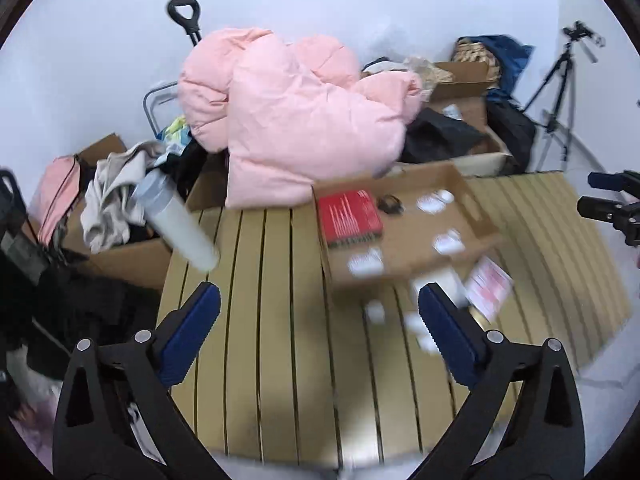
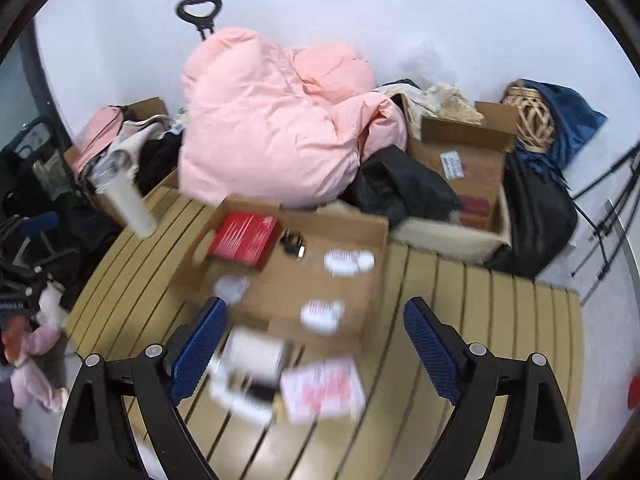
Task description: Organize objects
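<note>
A shallow cardboard box [image 1: 476, 216] [image 2: 372, 240] sits on a slatted yellow table [image 1: 272, 352] [image 2: 480, 320]. It holds a red box [image 1: 347, 216] [image 2: 245, 238], a small black item [image 1: 390, 203] [image 2: 292, 246] and a few white packets [image 1: 434, 201] [image 2: 348, 261]. In front of it lie a pink-and-white packet [image 1: 489, 287] [image 2: 322, 394] and other small white items [image 1: 376, 312] [image 2: 248, 372]. My left gripper [image 1: 320, 300] is open and empty above the table. My right gripper [image 2: 316, 316] is open and empty above the loose items; it also shows in the left wrist view [image 1: 612, 204].
A pink puffer jacket [image 1: 296, 120] [image 2: 272, 128] is piled behind the box. A white tumbler [image 1: 176, 220] [image 2: 128, 200] leans at the left. Cardboard boxes of clothes [image 1: 112, 208] [image 2: 460, 160], dark bags [image 2: 536, 216] and a tripod [image 1: 560, 92] surround the table.
</note>
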### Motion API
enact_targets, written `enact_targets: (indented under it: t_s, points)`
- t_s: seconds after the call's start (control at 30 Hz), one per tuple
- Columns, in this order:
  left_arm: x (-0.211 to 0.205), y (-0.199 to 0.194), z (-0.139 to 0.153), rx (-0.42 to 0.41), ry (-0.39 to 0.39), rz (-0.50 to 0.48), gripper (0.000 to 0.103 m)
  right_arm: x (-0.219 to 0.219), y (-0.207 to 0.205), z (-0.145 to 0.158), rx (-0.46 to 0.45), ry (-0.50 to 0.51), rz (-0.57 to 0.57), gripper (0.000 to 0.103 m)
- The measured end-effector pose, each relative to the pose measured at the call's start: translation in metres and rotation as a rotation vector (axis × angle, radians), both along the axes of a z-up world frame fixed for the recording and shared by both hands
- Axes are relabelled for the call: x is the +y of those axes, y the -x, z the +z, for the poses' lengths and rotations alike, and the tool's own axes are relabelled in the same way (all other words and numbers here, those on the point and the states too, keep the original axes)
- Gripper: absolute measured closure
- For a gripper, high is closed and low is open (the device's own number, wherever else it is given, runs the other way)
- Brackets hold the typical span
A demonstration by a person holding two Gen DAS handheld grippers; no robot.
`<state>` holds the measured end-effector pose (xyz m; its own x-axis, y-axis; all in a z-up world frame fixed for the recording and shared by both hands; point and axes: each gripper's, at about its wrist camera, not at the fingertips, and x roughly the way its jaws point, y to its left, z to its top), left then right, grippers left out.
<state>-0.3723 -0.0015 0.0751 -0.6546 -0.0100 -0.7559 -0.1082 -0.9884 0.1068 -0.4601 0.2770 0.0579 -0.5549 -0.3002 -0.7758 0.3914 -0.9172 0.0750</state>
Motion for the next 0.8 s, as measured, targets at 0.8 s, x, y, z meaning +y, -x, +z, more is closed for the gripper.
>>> enact_targets:
  t_s: [0.8]
  points:
    - [0.015,-0.274,-0.074,0.08,-0.16,0.033,0.0,-0.027,-0.375,-0.084,0.122,0.04,-0.026,0.011]
